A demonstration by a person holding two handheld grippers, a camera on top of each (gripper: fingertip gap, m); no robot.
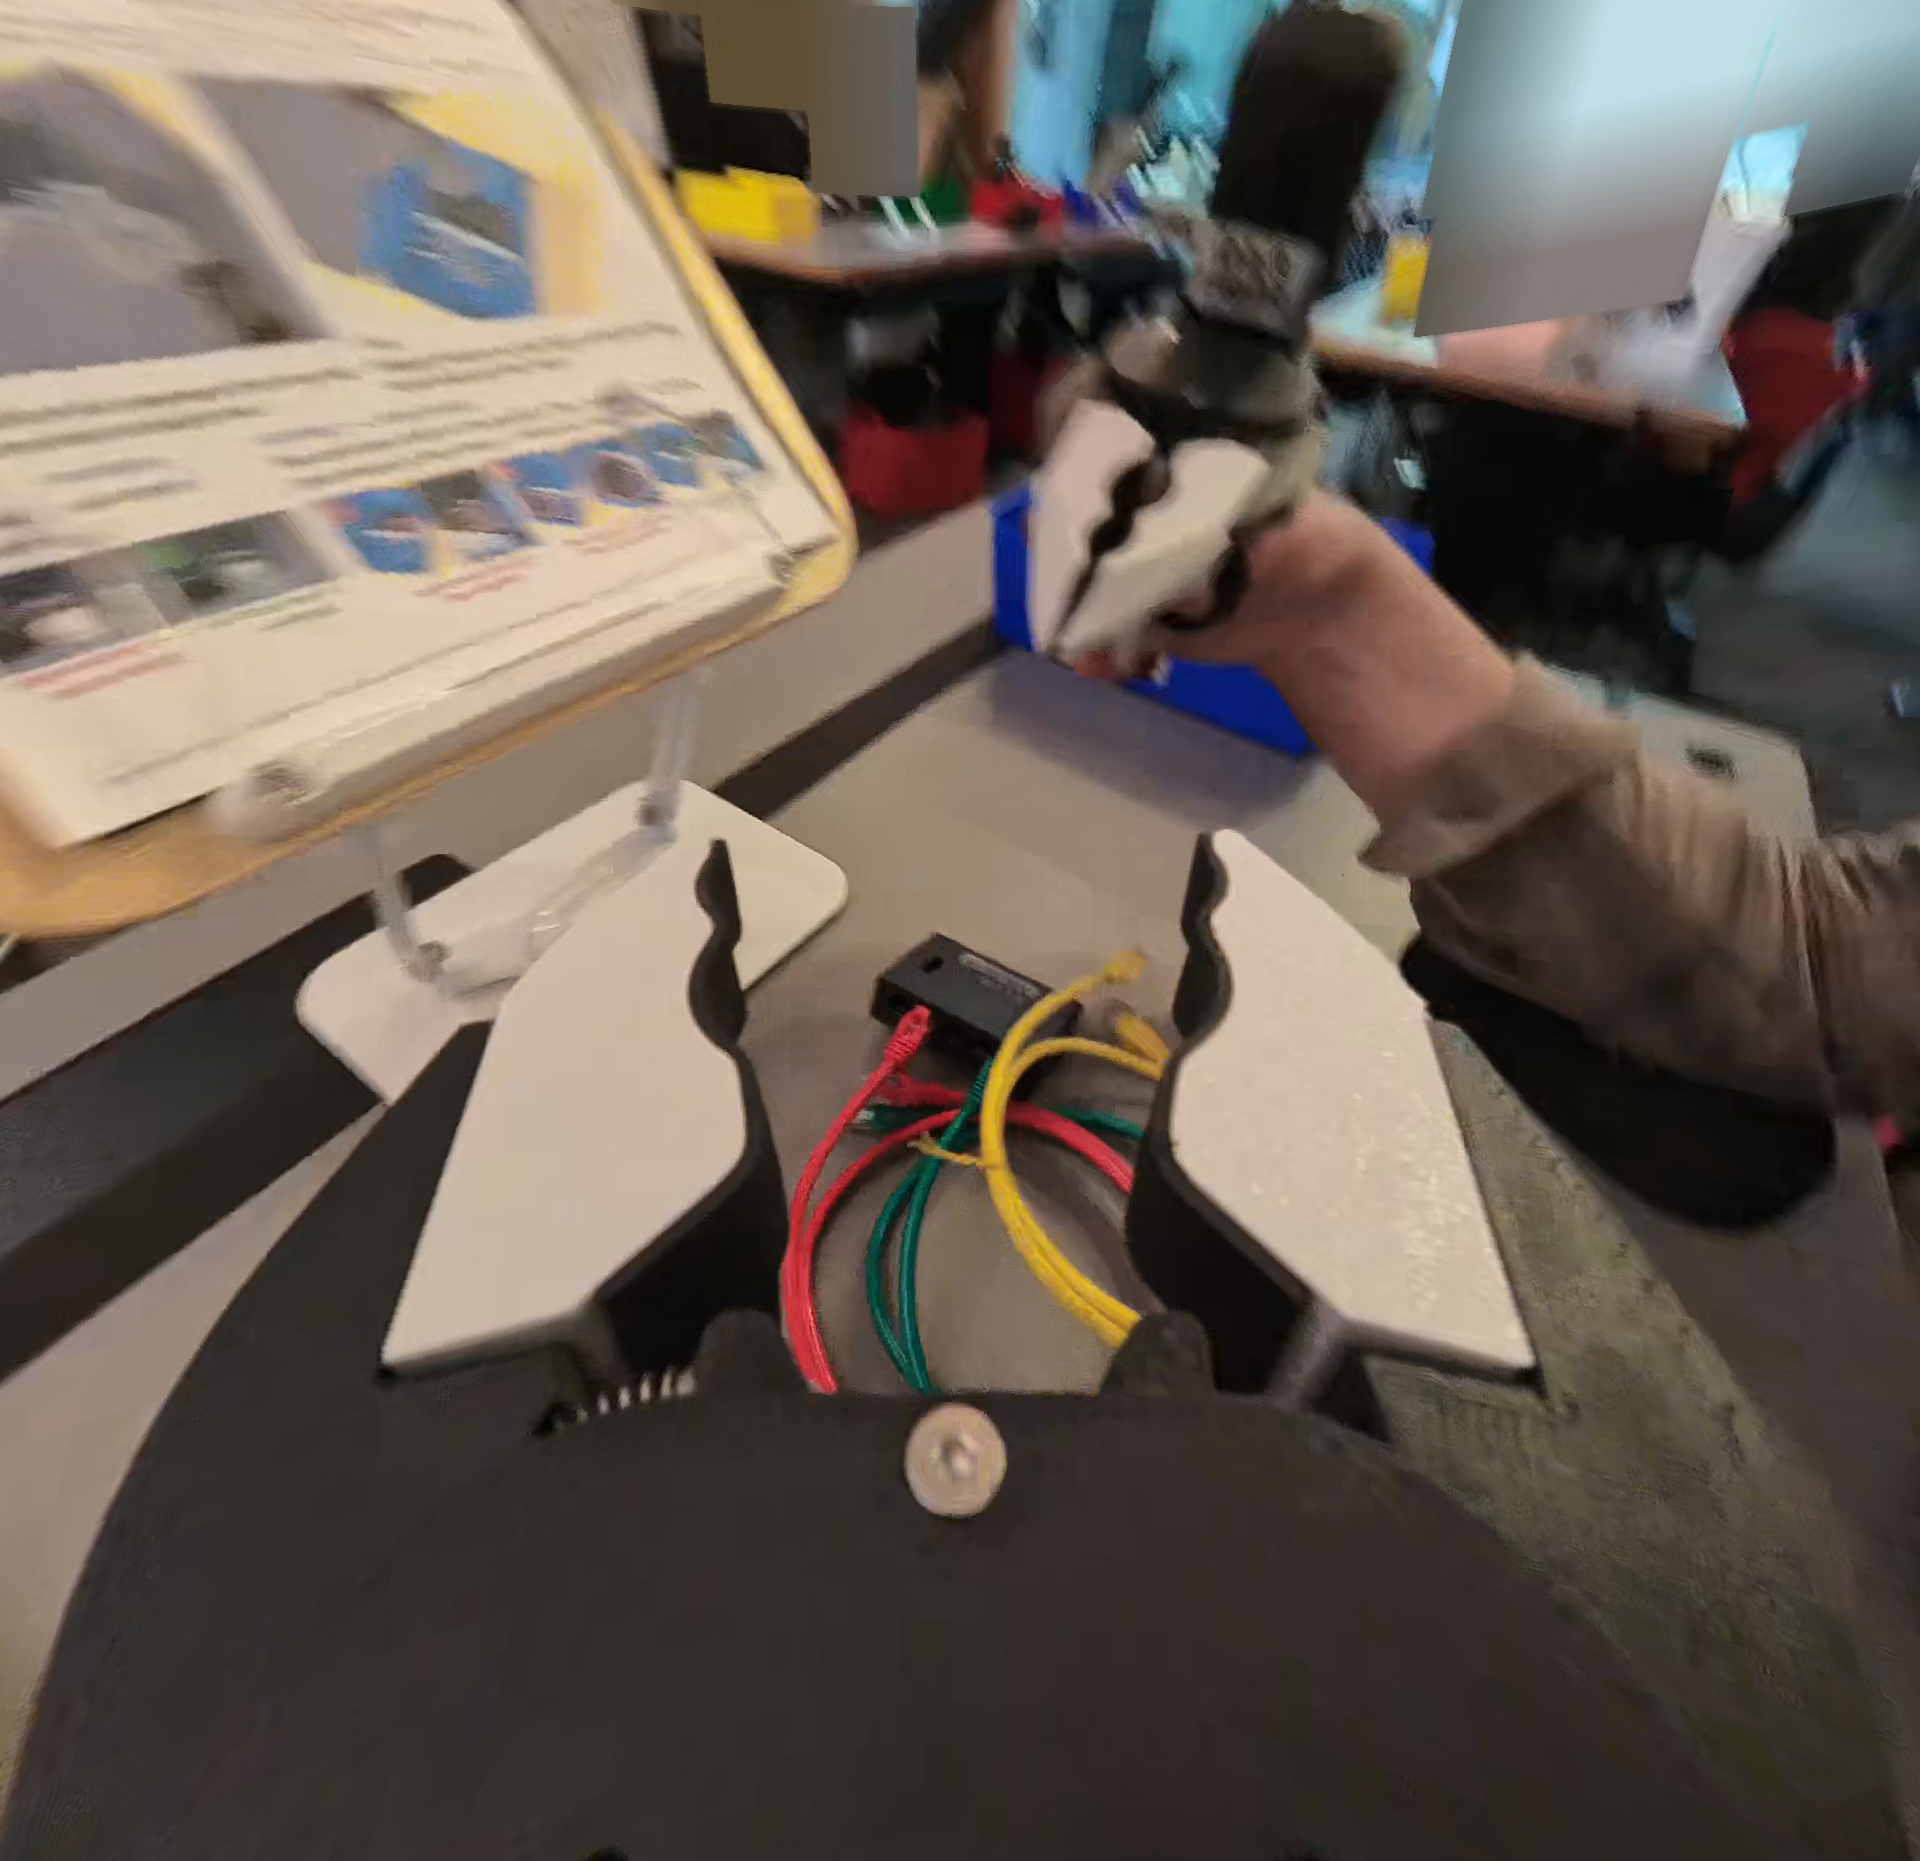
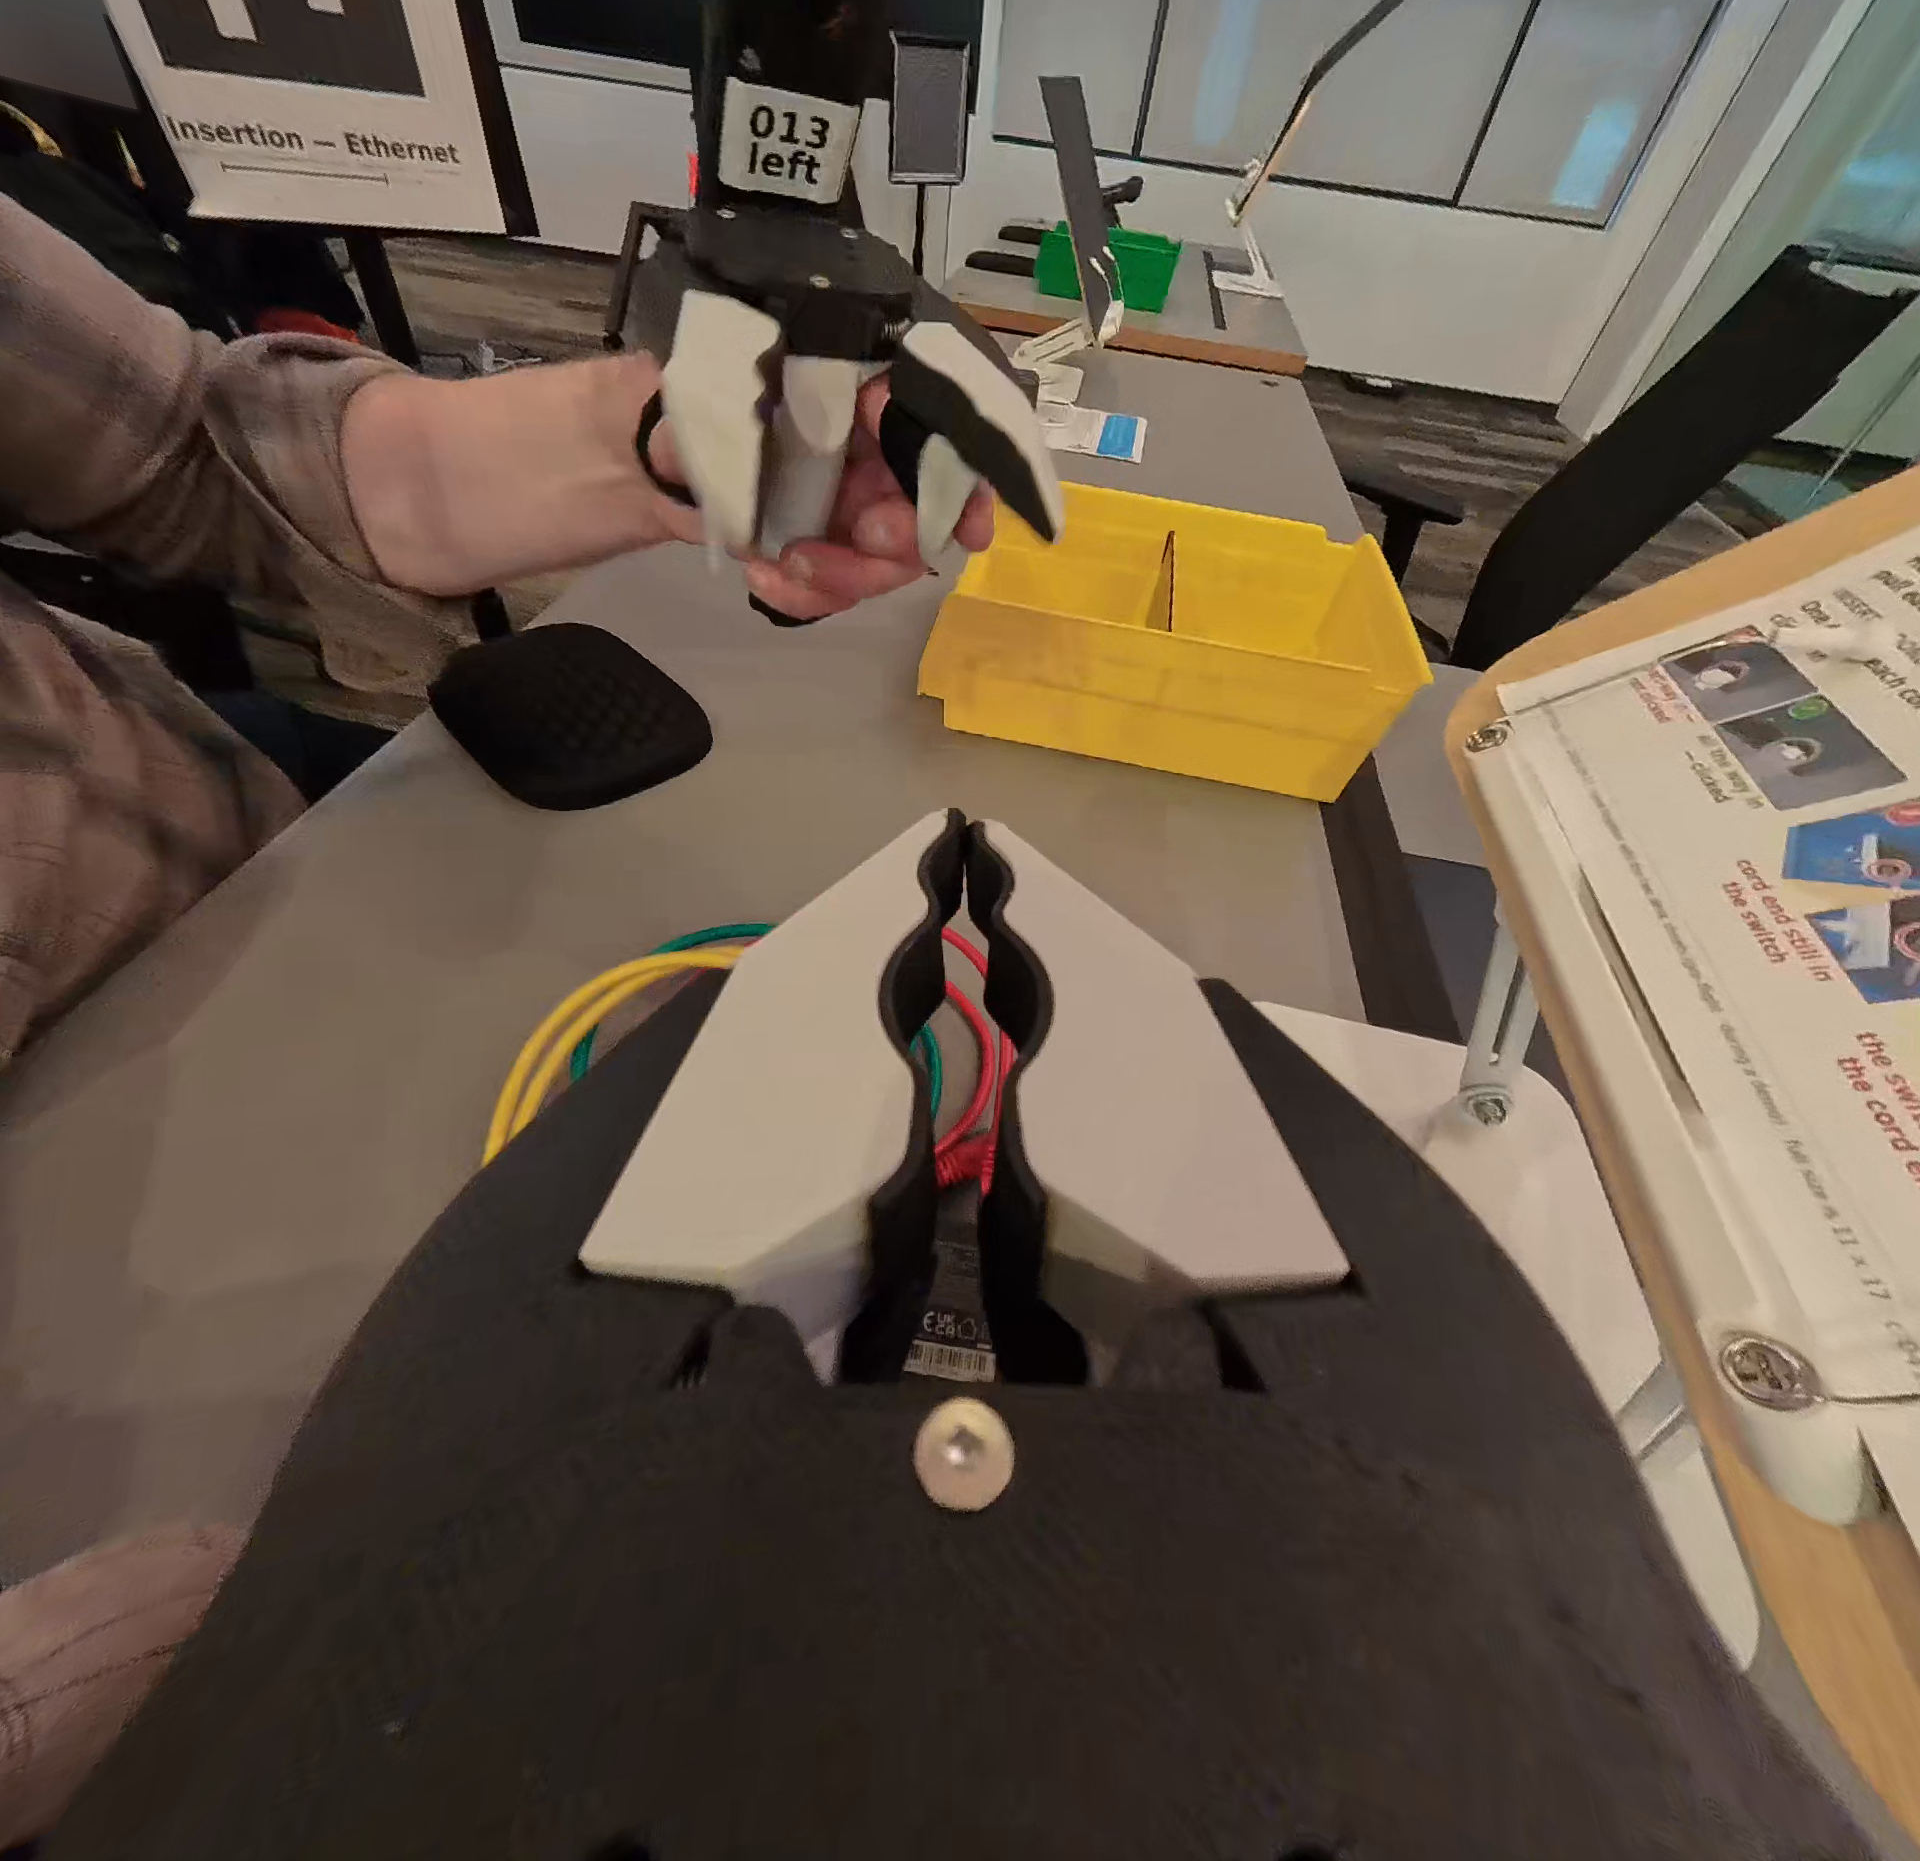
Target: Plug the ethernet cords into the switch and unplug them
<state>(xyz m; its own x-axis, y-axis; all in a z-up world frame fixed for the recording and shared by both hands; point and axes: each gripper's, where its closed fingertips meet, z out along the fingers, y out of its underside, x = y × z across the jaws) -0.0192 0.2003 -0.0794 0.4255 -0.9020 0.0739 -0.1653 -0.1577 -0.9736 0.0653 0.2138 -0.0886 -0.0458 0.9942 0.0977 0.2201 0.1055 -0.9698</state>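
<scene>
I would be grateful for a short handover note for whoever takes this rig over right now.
Left hand-held gripper: open, empty, held above the cords.
Right hand-held gripper: shut, empty, raised over the table.
Switch: on the table, with the red cords, green cords and yellow cords bundled beside it.
Done: hard to tell; one red plug sits at a port, the yellow ends lie loose.
Left: judging by this, plug in the remaining cords, then unplug all.

Black switch (image 1: 971,999) on grey table, red (image 1: 805,1219), green (image 1: 896,1250), yellow cords (image 1: 1023,1188) looped beside it.

bright even indoor light, motion-blurred, edges warped.
</scene>
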